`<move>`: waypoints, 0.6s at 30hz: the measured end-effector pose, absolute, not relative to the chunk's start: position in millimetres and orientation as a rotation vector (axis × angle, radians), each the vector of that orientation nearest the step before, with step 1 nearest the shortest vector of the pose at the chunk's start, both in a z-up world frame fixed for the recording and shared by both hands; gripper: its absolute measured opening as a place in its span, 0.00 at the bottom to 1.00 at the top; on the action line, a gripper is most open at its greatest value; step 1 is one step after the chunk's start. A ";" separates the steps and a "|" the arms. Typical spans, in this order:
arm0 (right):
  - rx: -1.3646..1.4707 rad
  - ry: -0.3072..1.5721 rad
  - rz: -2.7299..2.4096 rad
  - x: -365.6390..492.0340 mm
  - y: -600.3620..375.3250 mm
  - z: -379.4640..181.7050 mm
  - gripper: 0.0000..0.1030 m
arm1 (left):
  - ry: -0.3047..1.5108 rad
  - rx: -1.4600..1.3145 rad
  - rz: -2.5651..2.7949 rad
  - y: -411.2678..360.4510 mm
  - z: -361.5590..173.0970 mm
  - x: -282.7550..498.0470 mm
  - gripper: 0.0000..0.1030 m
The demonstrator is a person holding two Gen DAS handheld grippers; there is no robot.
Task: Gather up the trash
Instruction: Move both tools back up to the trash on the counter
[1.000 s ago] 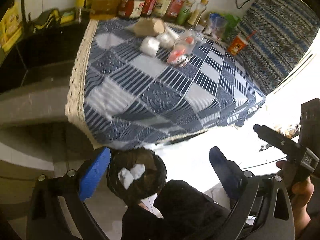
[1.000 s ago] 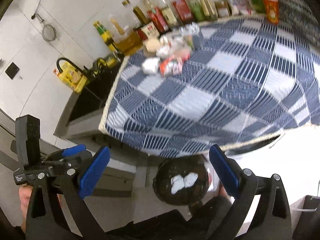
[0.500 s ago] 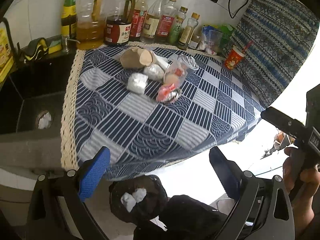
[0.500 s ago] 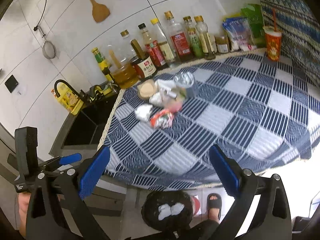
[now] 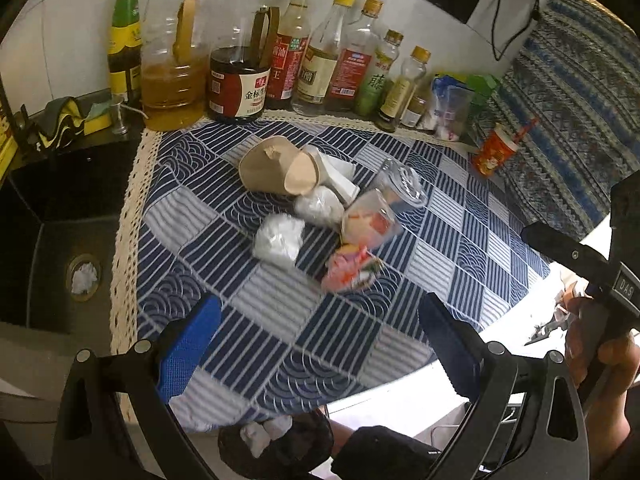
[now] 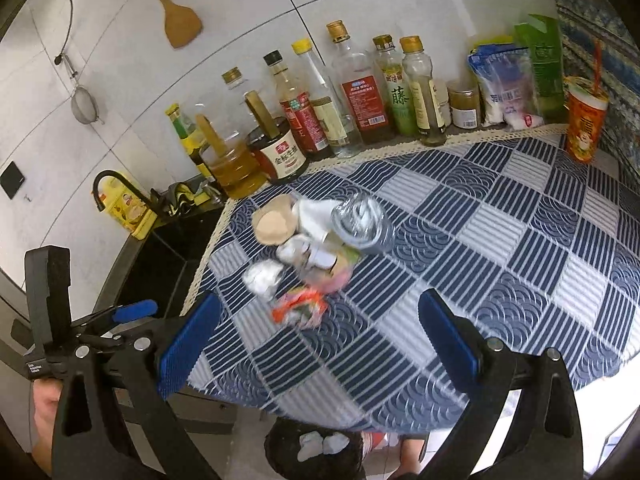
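A pile of trash lies on the blue checked tablecloth [image 5: 280,332]: a brown paper cup [image 5: 276,166] on its side, two white crumpled tissues [image 5: 278,240], a clear plastic cup [image 5: 376,216] and a pink wrapper [image 5: 348,270]. The pile also shows in the right wrist view [image 6: 304,256]. A black-lined bin [image 5: 276,444] holding white tissues stands on the floor below the table edge, also in the right wrist view [image 6: 316,446]. My left gripper [image 5: 316,348] and right gripper [image 6: 316,340] are both open and empty, above the table's near edge, short of the pile.
A row of sauce and oil bottles [image 5: 280,52] lines the back wall. An orange paper cup [image 5: 494,152] and snack bags [image 6: 508,80] stand at the back right. A black sink [image 5: 60,240] lies left of the table.
Both grippers have risen from bin height near the floor and moved forward over the table edge; the trash pile now looks closer. Both stay open and empty.
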State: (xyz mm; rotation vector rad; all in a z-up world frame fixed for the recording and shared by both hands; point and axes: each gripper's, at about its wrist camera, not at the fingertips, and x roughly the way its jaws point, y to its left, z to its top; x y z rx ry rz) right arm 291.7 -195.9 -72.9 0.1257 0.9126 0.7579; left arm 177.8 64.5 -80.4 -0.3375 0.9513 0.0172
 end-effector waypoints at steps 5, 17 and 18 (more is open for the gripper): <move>0.121 0.933 0.770 325.4 -186.7 -81.6 0.95 | 0.993 -0.333 0.032 68.6 -95.1 206.2 0.93; 0.115 1.029 0.801 384.3 -156.7 -125.3 0.95 | 1.103 -0.322 0.089 83.4 -140.7 257.1 0.93; 0.113 1.033 0.804 386.9 -153.8 -127.7 0.95 | 1.110 -0.327 0.086 84.2 -144.2 261.0 0.93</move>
